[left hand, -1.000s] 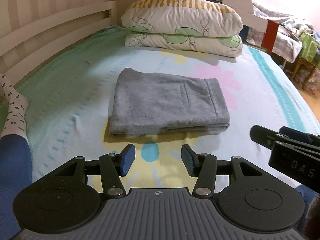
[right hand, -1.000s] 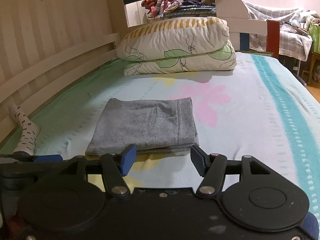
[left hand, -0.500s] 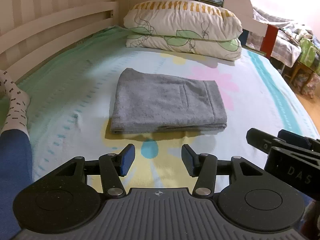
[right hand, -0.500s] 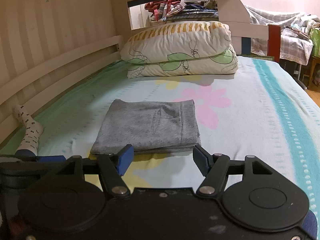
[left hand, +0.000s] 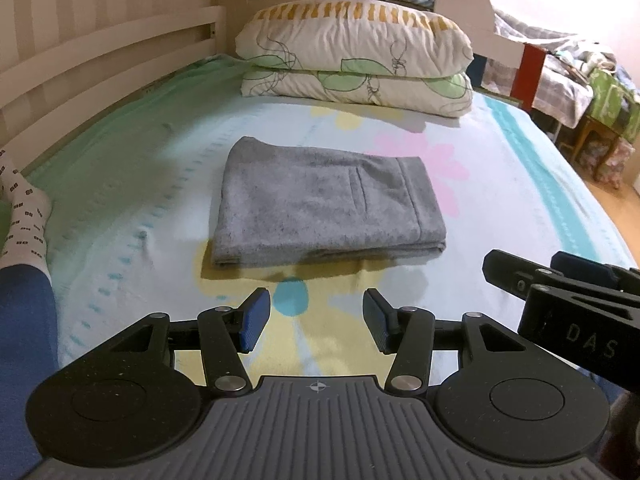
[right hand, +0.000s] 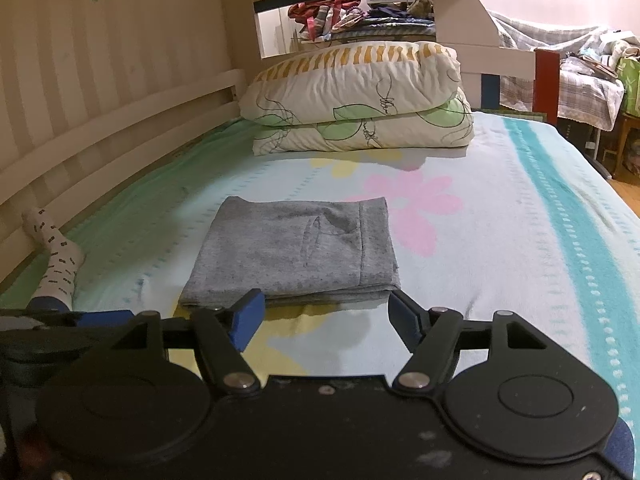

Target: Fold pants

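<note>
On the flowered bedsheet (left hand: 500,208), the grey pants (left hand: 324,204) lie folded in a flat rectangle (pocket side up), just ahead of both grippers. The left gripper (left hand: 316,322) and right gripper (right hand: 326,316) hover with fingers spread, holding nothing, clear of the cloth.

The pants (left hand: 328,204) lay folded flat on the bed (left hand: 520,208), about midway across it. Behind them, at the head of the bed, two pillows (left hand: 356,60) sat stacked one on the other. A rail (left hand: 100,52) ran along the bed's left side. My foot (left hand: 26,216) rested on the bed at the left, near that rail. My left claw (left hand: 316,316) hung just before the pants' near edge, apart from them. My right claw (right hand: 326,316) hung beside it on the right, also before the pants.
</note>
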The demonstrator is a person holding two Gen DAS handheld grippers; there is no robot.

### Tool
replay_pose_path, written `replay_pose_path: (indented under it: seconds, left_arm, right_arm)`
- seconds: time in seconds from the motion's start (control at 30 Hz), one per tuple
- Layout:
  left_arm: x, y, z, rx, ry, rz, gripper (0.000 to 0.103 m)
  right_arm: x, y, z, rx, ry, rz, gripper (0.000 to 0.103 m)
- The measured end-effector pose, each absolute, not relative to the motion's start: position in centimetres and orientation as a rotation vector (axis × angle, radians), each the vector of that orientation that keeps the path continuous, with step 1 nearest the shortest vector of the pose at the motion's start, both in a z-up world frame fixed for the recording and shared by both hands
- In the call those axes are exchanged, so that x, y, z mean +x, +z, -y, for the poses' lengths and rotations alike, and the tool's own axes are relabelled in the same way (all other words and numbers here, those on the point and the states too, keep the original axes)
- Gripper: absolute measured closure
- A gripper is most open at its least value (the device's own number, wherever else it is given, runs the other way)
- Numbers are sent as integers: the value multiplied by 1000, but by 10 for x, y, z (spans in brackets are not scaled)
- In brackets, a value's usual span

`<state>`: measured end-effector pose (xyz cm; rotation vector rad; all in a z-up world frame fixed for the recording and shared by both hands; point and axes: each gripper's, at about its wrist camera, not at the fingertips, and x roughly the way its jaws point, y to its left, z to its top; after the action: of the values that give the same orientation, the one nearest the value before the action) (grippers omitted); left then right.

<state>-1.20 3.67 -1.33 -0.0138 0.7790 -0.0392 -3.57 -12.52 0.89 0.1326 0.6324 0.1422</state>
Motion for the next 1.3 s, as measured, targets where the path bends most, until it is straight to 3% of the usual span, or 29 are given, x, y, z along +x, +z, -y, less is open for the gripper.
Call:
replay_pose_path:
  seconds: [1.3]
  left_arm:
    - [1, -34, -23, -32, -167, -858, 53]
  right_arm:
    - [-25, -9, 122, 137, 74, -665, 28]
